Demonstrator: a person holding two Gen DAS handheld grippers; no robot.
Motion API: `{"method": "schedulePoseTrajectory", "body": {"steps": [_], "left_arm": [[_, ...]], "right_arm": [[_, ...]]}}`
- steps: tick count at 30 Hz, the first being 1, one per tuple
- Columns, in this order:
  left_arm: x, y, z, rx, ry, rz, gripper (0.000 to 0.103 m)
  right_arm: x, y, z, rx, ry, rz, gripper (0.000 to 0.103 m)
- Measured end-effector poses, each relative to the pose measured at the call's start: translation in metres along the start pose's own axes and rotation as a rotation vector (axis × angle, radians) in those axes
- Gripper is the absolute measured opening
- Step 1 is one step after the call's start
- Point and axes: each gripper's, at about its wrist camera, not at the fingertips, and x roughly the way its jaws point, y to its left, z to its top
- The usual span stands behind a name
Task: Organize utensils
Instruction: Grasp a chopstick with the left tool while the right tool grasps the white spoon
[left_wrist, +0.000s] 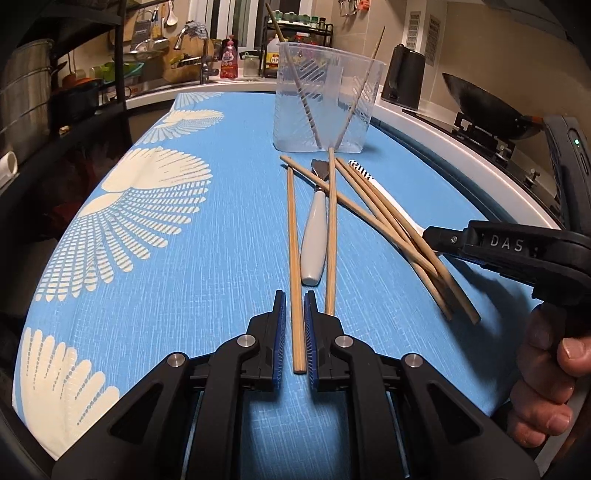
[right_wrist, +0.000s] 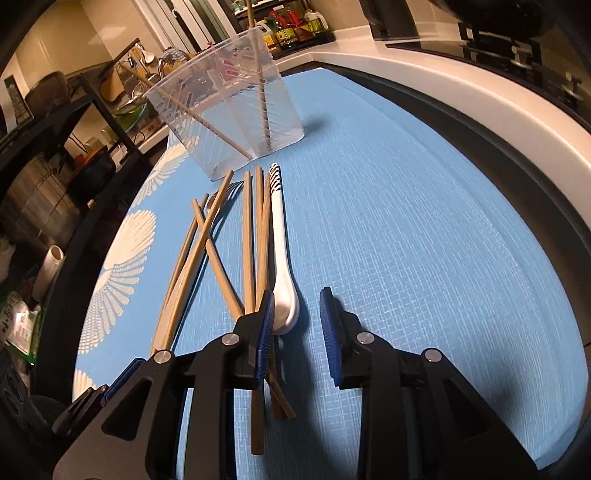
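The left gripper (left_wrist: 294, 325) pinches one wooden chopstick (left_wrist: 294, 236) lying lengthwise on the blue tablecloth (left_wrist: 207, 280). Just right lie five more loose chopsticks (left_wrist: 373, 206), a grey-handled fork (left_wrist: 314, 236) and a white spoon (right_wrist: 282, 266). The right gripper (right_wrist: 297, 314) stands spread, the spoon bowl between its pads. The clear container (left_wrist: 325, 99) beyond holds two chopsticks; open cloth lies left

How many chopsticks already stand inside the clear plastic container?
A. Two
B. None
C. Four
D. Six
A: two chopsticks lean crossed inside the clear plastic container, while the remaining chopsticks lie on the blue cloth in front of it.
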Motion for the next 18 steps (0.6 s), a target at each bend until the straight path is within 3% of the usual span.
{"method": "schedulePoseTrajectory", "body": {"steps": [5, 7, 13, 18], "left_arm": [[0.000, -0.005, -0.002, 0.025, -0.003, 0.018, 0.011], [0.000, -0.006, -0.003, 0.030, -0.004, 0.024, 0.011], [0.000, -0.009, -0.003, 0.044, -0.005, 0.030, 0.011], [-0.002, -0.003, -0.003, 0.030, -0.009, 0.063, 0.007]], "right_arm": [[0.000, 0.004, -0.002, -0.034, 0.002, -0.026, 0.022], [0.000, 0.007, -0.003, -0.052, 0.009, -0.028, 0.015], [-0.002, 0.006, -0.003, -0.075, 0.014, -0.042, 0.012], [-0.011, -0.008, 0.000, -0.077, -0.010, -0.120, 0.010]]}}
